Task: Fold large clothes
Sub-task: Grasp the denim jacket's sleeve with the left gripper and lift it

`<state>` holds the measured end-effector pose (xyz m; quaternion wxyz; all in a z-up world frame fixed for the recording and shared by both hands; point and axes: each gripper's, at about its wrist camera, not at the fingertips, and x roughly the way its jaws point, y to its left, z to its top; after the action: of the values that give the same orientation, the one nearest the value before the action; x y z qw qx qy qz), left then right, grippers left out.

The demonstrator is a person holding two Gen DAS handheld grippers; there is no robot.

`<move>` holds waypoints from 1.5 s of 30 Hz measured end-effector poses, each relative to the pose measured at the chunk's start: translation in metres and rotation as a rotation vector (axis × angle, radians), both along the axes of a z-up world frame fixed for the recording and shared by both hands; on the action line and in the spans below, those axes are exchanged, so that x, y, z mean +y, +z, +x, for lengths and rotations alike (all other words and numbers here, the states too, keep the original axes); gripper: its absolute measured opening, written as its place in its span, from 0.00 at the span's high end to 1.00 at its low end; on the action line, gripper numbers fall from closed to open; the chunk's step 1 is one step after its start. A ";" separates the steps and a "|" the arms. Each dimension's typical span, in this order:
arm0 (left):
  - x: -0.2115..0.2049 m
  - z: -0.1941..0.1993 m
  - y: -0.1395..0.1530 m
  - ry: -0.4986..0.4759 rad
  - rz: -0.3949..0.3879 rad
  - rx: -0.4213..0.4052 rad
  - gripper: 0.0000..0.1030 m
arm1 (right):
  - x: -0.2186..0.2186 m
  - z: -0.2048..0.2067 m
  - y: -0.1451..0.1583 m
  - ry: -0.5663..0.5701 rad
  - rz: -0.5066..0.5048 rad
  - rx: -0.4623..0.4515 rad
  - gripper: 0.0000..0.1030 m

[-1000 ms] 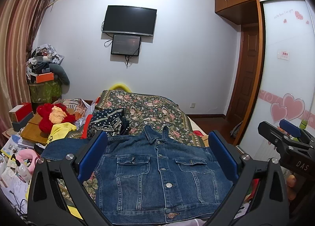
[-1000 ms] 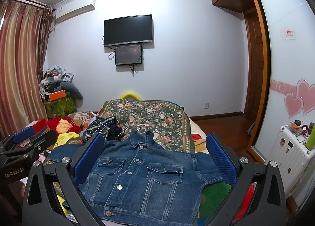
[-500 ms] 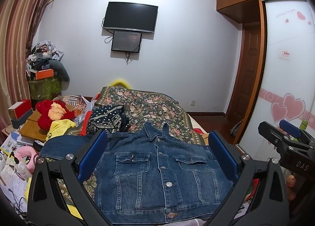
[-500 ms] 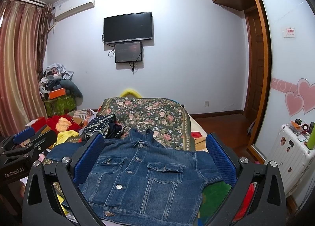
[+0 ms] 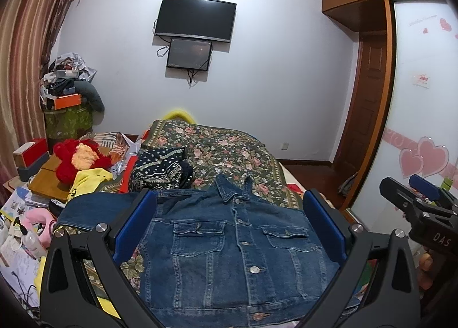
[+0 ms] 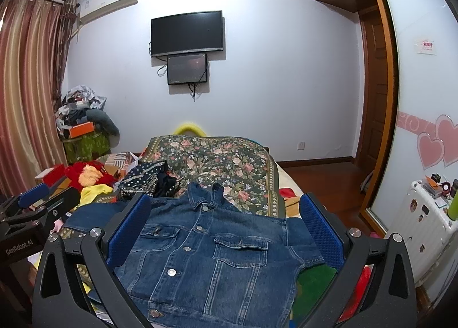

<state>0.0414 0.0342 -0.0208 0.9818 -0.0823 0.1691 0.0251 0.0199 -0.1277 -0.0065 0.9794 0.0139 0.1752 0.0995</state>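
Observation:
A blue denim jacket point(image 5: 234, 253) lies buttoned and face up on the bed, collar pointing away; it also shows in the right wrist view point(image 6: 217, 253). Its left sleeve point(image 5: 94, 208) stretches out to the left. My left gripper point(image 5: 229, 219) hovers above the jacket's chest, open and empty. My right gripper point(image 6: 226, 222) hovers above the jacket too, open and empty. Each gripper shows at the edge of the other's view, the right one point(image 5: 420, 205) and the left one point(image 6: 31, 208).
A floral bedspread point(image 5: 226, 156) covers the bed beyond the jacket. A dark dotted garment point(image 5: 160, 170), a yellow garment point(image 5: 86, 182) and a red plush toy point(image 5: 77, 159) lie at the left. A white suitcase point(image 6: 423, 236) stands at the right by the wardrobe.
Both grippers have tilted slightly, so the room has shifted a little in view. The jacket has not moved and both grippers stay open.

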 end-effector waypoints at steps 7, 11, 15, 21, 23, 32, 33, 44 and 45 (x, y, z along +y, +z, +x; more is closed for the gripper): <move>0.036 0.025 -0.015 0.092 -0.006 0.041 0.00 | 0.004 0.024 -0.009 -0.006 -0.021 0.054 0.00; 0.067 0.043 -0.031 0.204 0.010 0.078 0.00 | 0.010 0.047 -0.020 -0.007 -0.039 0.110 0.00; 0.104 0.062 -0.051 0.306 0.012 0.128 0.00 | 0.016 0.071 -0.035 -0.018 -0.064 0.166 0.00; 0.172 0.083 -0.084 0.429 -0.059 0.193 0.00 | 0.028 0.110 -0.059 -0.014 -0.103 0.265 0.00; 0.198 0.085 -0.097 0.502 -0.083 0.218 0.00 | 0.032 0.123 -0.069 -0.014 -0.110 0.304 0.00; 0.290 0.083 -0.181 0.555 -0.214 0.411 0.00 | 0.044 0.166 -0.109 0.021 -0.076 0.488 0.00; 0.299 0.083 -0.192 0.541 -0.249 0.433 0.00 | 0.045 0.169 -0.112 0.022 -0.073 0.500 0.00; 0.384 0.085 -0.251 0.437 -0.761 0.380 0.05 | 0.059 0.197 -0.129 0.023 -0.085 0.577 0.00; 0.391 0.087 -0.256 0.433 -0.806 0.374 0.06 | 0.060 0.198 -0.130 0.023 -0.088 0.580 0.00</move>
<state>0.1284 0.4255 -0.2768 0.7970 -0.4826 0.3179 0.1754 0.2177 -0.0675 -0.1366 0.8869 -0.0030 0.4522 0.0949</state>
